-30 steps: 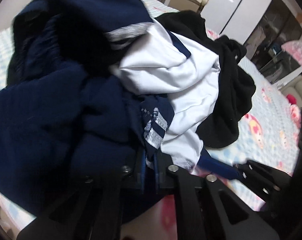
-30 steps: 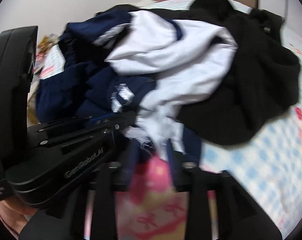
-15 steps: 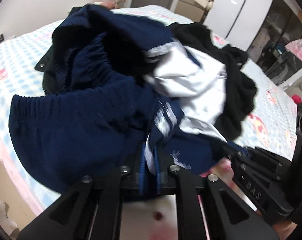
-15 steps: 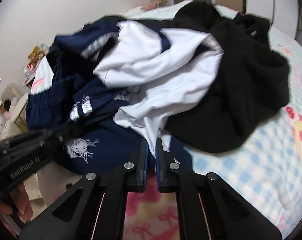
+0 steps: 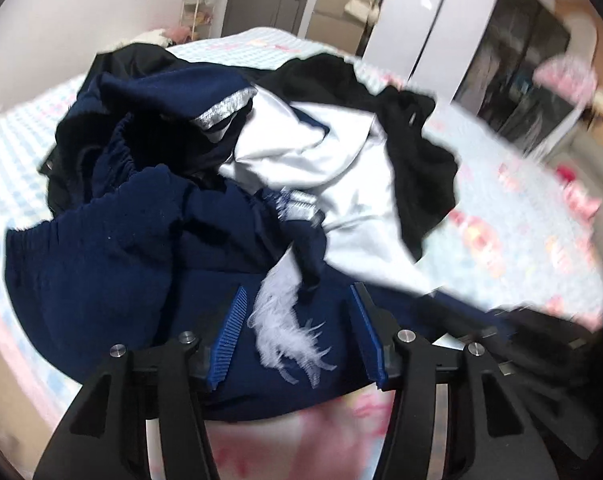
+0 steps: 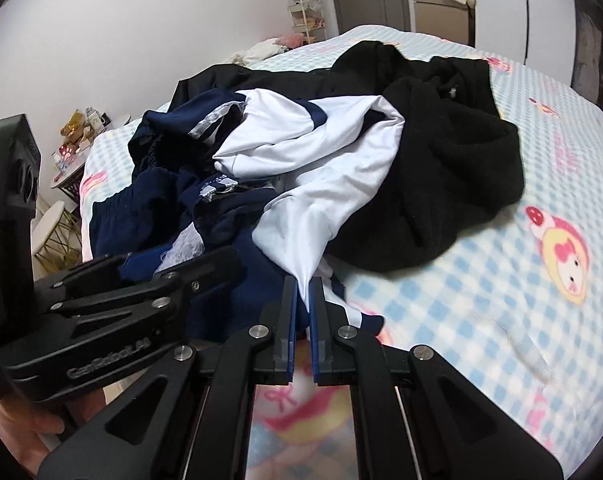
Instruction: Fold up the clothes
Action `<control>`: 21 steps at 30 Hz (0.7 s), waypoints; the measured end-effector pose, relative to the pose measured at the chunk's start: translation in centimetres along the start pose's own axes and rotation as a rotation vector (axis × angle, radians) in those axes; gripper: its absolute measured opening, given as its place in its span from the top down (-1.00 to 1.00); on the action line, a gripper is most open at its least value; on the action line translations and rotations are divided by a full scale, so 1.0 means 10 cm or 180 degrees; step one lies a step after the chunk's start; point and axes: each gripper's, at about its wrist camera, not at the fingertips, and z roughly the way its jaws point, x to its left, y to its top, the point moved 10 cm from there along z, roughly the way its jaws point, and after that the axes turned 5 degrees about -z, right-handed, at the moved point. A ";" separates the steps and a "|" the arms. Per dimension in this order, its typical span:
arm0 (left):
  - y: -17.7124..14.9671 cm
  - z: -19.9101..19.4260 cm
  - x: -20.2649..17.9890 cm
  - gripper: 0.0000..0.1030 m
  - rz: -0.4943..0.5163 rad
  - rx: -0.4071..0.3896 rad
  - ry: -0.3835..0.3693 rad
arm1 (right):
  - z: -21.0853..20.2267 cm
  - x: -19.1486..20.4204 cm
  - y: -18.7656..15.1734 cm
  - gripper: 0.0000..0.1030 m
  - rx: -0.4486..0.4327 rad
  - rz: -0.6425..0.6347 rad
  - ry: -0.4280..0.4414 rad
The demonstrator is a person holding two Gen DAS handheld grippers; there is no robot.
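We have the right gripper [image 6: 303, 292] with its jaws clamped on a corner of the white garment [image 6: 333, 172], which stretches up and away from the jaws into the heap; the left gripper [image 5: 297, 316] has its jaws apart, hovering over the navy garment [image 5: 113, 256] with its white printed mark [image 5: 285, 328] lying between the pads, gripping nothing; so the clothes lie in one tangled pile on the bed [image 6: 501, 288], none of them folded flat as far as we can see; to do this well, we judge the pinched white corner should be drawn out slowly and low, while the free jaws find a second corner or hem of the same piece, not a fold of the navy cloth beneath; beyond the jaws, the black garment [image 6: 453, 184] lies over the far right of the white one and may drag along; the navy cloth sits under and left of the white, twisted round it near the striped tag [image 6: 217, 190]; right of the right jaws the checked bedsheet lies bare, room enough for spreading; a small table [image 6: 67, 176] stands far left, off the bed.
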 end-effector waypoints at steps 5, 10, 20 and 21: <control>-0.41 -0.20 0.56 0.09 -0.0136 0.0181 0.0238 | -0.26 -0.52 -0.06 0.91 0.0015 0.0070 -0.0192; -0.38 -0.40 0.54 0.11 -0.0249 0.0060 0.0034 | 0.69 0.20 0.39 0.47 0.0208 0.0102 0.0062; -0.37 -0.46 0.44 0.11 -0.0106 -0.0010 -0.0189 | 1.08 0.27 0.40 0.99 0.0353 0.0159 0.0199; -0.39 -0.52 0.41 0.11 -0.0089 -0.0034 -0.0228 | 1.01 0.19 0.38 1.00 0.0322 0.0161 0.0134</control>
